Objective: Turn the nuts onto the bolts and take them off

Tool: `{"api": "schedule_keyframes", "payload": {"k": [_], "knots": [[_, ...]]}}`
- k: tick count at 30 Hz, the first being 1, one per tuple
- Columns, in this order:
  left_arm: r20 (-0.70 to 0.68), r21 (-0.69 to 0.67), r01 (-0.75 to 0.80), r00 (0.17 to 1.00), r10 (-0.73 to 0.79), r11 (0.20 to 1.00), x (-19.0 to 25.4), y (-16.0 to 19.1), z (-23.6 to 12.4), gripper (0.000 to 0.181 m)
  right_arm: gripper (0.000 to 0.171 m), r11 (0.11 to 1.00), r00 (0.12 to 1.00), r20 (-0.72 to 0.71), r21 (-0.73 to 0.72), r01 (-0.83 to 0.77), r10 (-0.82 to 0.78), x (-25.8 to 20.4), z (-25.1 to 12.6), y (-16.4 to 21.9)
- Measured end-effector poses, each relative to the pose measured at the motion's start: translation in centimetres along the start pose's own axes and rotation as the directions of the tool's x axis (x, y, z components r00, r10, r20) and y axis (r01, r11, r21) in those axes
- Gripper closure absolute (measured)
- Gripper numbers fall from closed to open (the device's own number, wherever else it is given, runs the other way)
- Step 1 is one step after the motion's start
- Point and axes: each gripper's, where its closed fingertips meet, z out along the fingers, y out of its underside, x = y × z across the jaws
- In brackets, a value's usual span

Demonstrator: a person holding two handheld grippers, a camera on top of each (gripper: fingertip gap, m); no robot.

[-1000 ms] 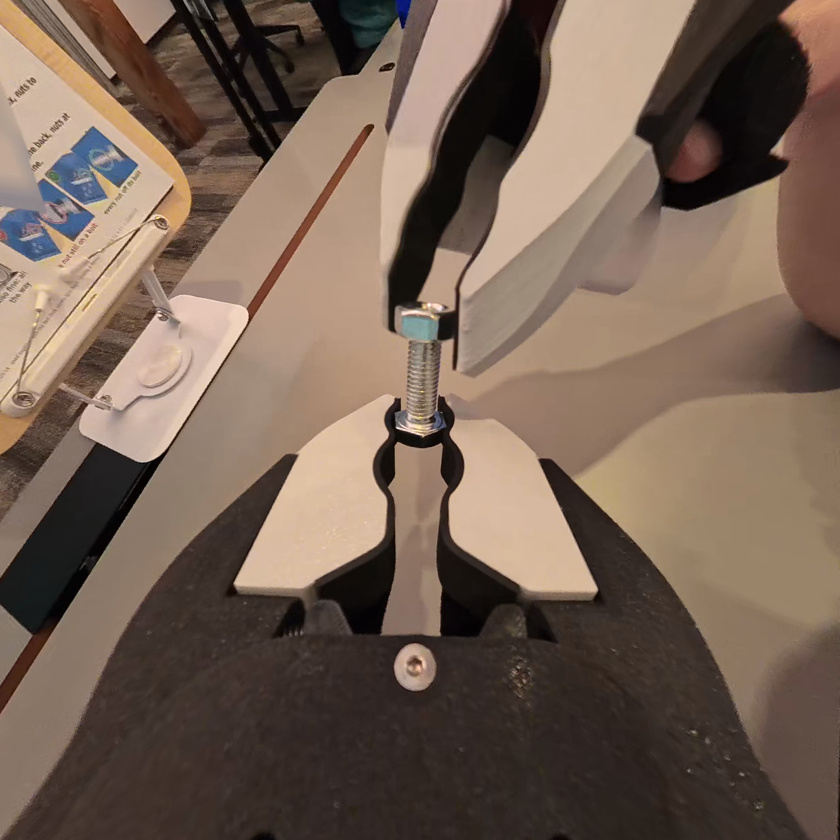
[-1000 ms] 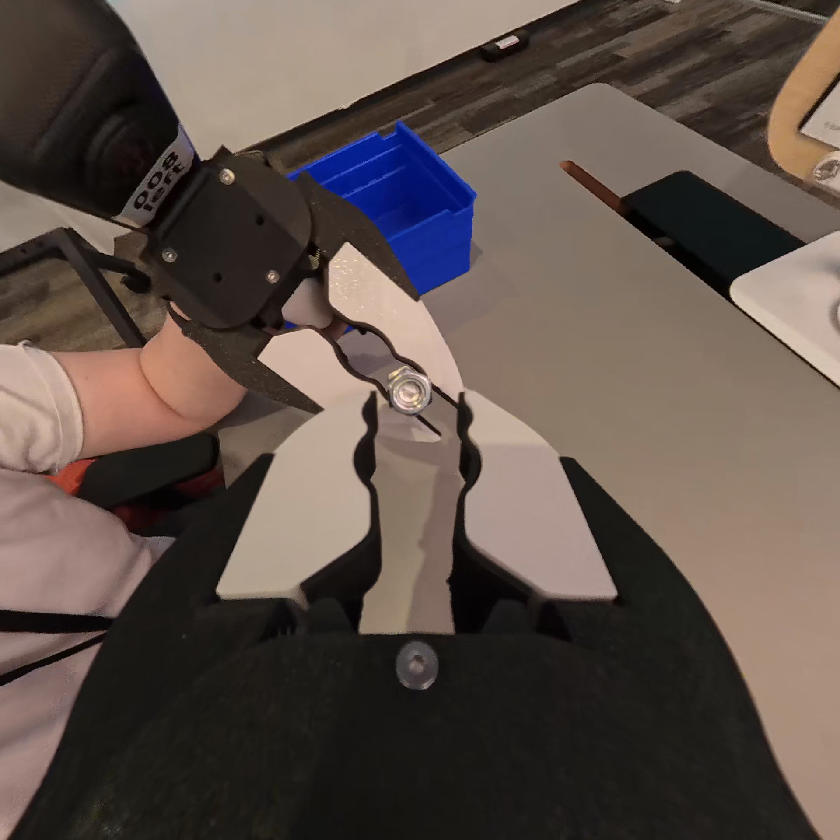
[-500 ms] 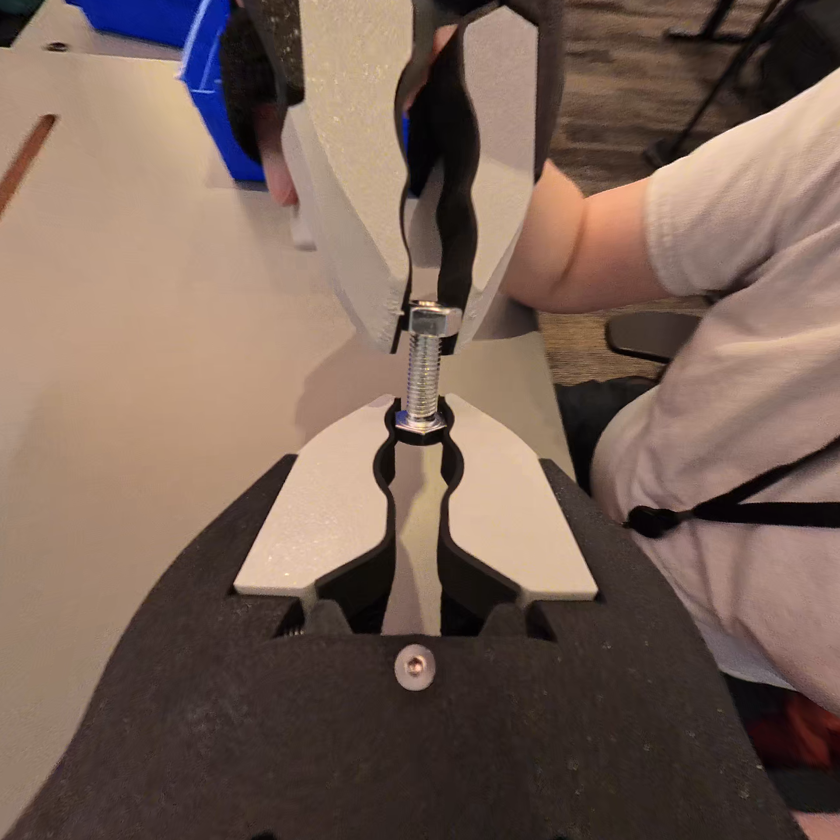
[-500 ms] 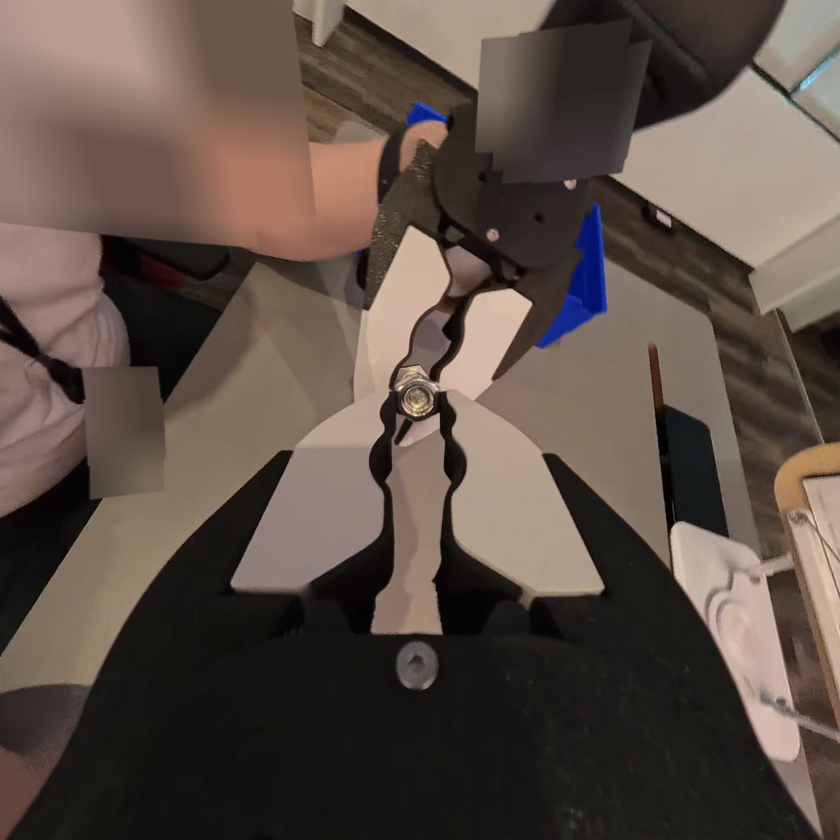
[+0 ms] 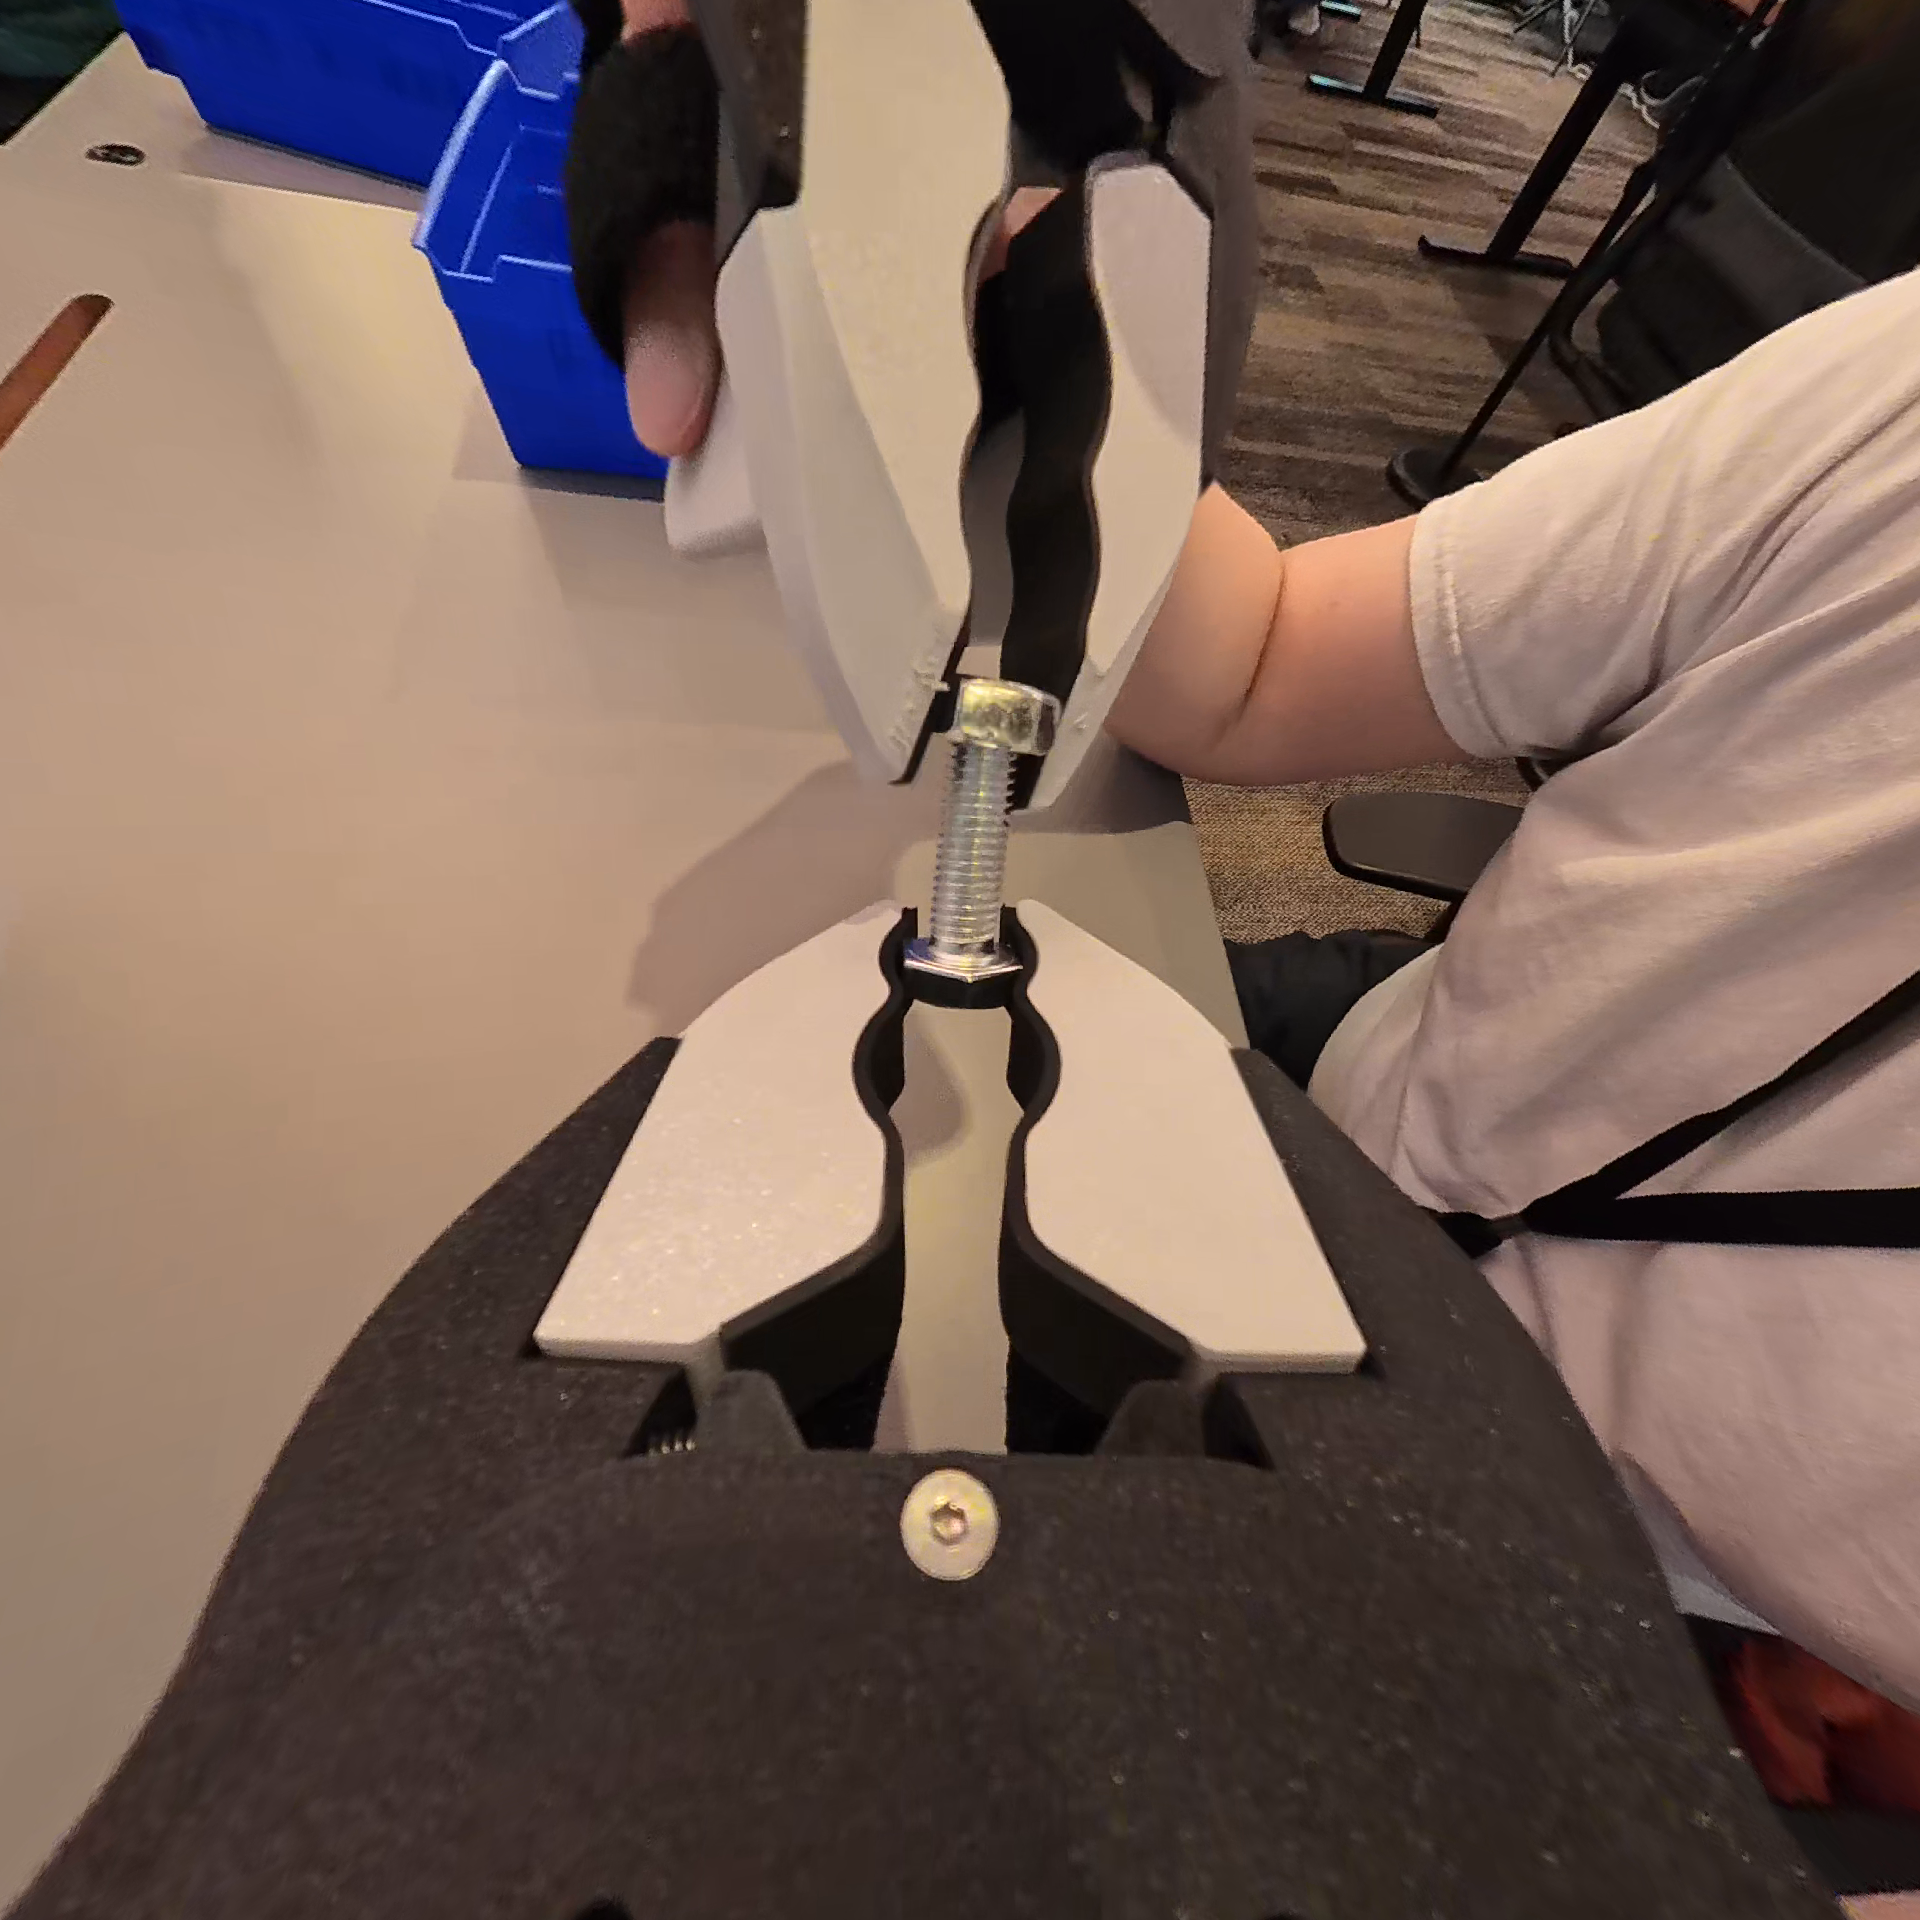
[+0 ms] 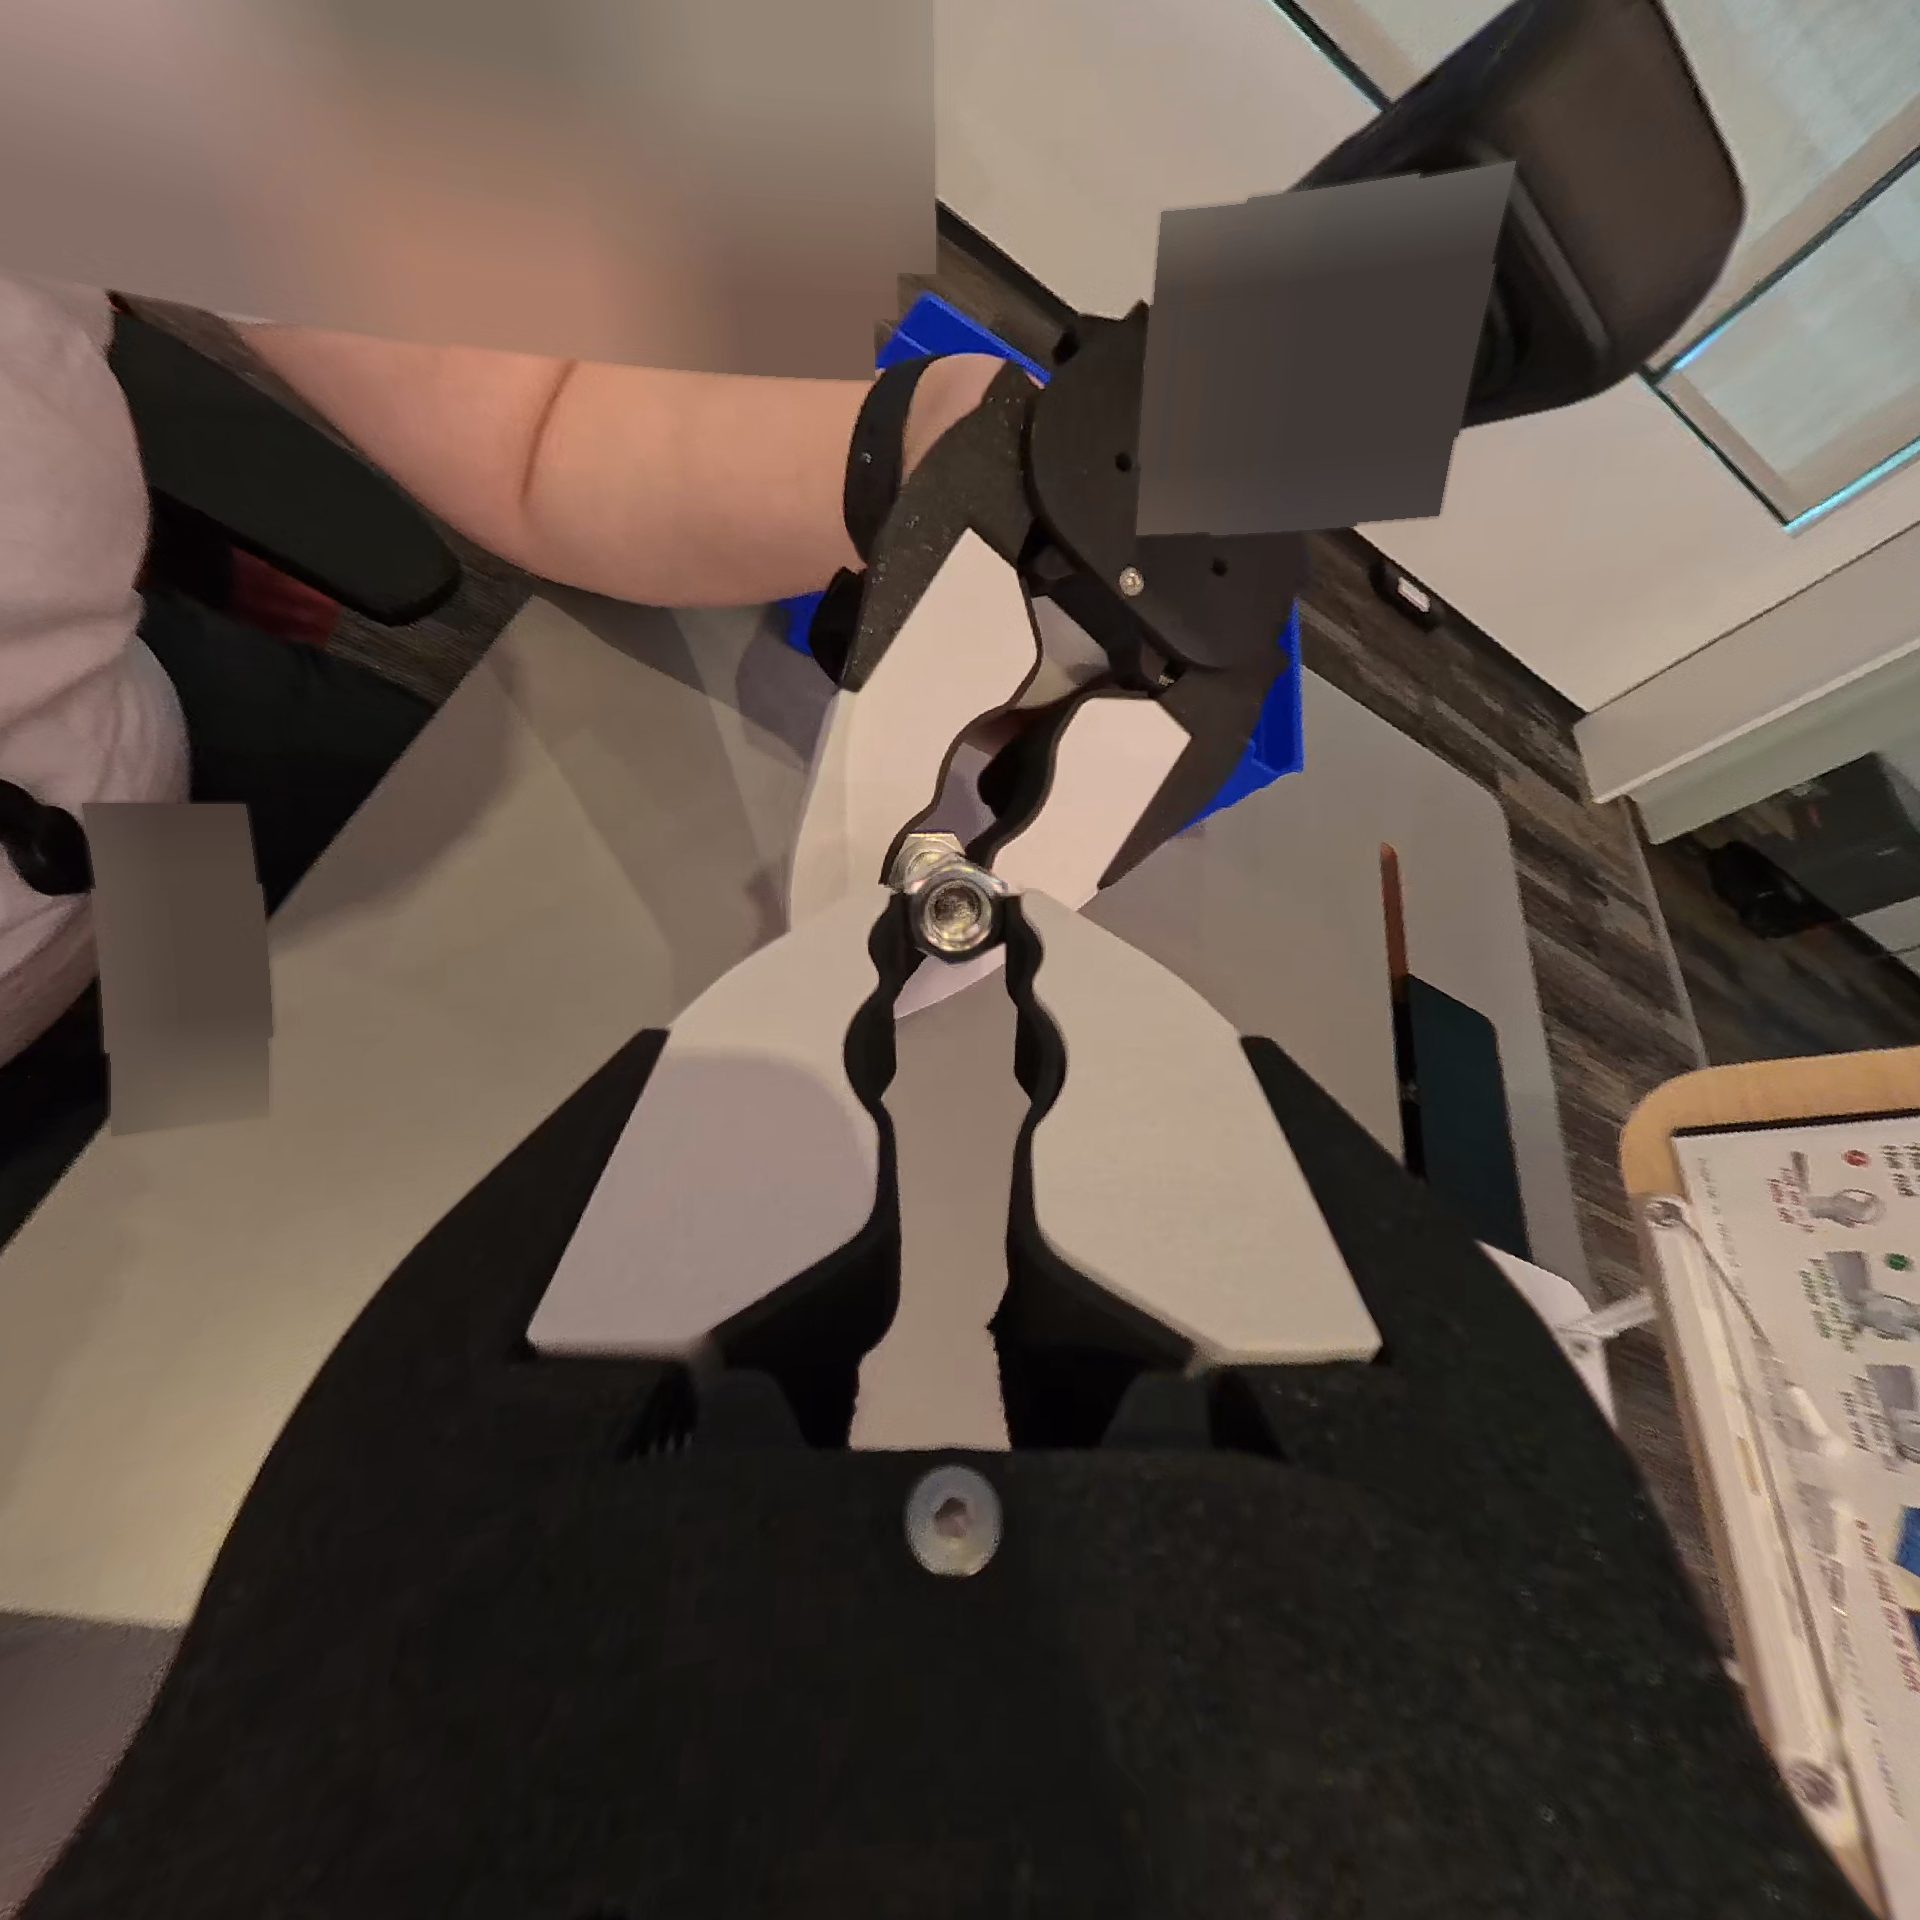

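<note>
The nut (image 5: 958,958) sits clamped between the tips of your left gripper (image 5: 961,940), its jaws drawn in on the hex flats, with the threaded bolt (image 5: 975,842) rising straight out of it above the grey table (image 5: 312,727). Just past that, your right gripper (image 5: 982,727) comes down from above and its jaws are pinched on the bolt's hex head (image 5: 1003,715); a thumb (image 5: 670,353) in a black fingerless glove presses against the outer face of one of its fingers. From the right wrist view you look along the bolt at its head (image 6: 951,914), seated between the tips of your right gripper (image 6: 951,920), and the nut (image 6: 920,857) shows just behind it, held by the left gripper (image 6: 935,852) that reaches in from beyond. Farther back on the table stands a blue plastic bin (image 5: 520,249), and your forearm (image 5: 1278,665) and pale short sleeve (image 5: 1662,582) fill the right side of the left wrist view. A clipboard with an instruction sheet (image 6: 1766,1299) stands at the right edge of the right wrist view.
</note>
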Motion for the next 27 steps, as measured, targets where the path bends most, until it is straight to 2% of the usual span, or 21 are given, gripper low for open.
{"api": "schedule_keyframes", "payload": {"k": [5, 9, 15, 20, 23, 27], "knots": [[-0.007, 0.012, -0.002, 1.0, 0.002, 1.0, 0.2, -0.2, 0.0, 0.166, 0.154, 0.999, 0.999, -0.025, -0.019, 0.031, -0.031, 0.0, -0.2, -0.2], [-0.075, 0.028, 0.006, 0.997, -0.004, 1.0, 1.1, -0.4, -0.1, 0.166, 0.154, 0.998, 0.999, -0.017, 0.035, 0.047, -0.046, -0.2, -0.3, -0.9], [0.011, 0.029, 0.024, 1.0, -0.024, 0.999, -0.4, -0.4, -0.3, 0.166, 0.154, 1.0, 0.998, -0.069, -0.01, -0.014, 0.013, 1.0, -0.1, -0.1], [0.069, 0.025, 0.037, 0.997, -0.039, 0.999, -1.7, -0.1, -0.5, 0.166, 0.154, 1.0, 0.994, -0.111, 0.008, 0.016, -0.016, 1.6, -0.6, -0.3], [0.091, 0.041, 0.045, 0.995, -0.048, 0.998, -2.1, -0.3, -0.8, 0.166, 0.154, 0.999, 0.991, -0.131, 0.038, -0.034, 0.039, 2.3, -1.6, -0.4], [0.213, 0.061, 0.012, 0.977, -0.025, 0.998, -3.6, -0.8, -1.6, 0.166, 0.154, 0.983, 0.956, -0.245, -0.043, -0.18, 0.164, 4.3, -3.2, 1.9]]}}
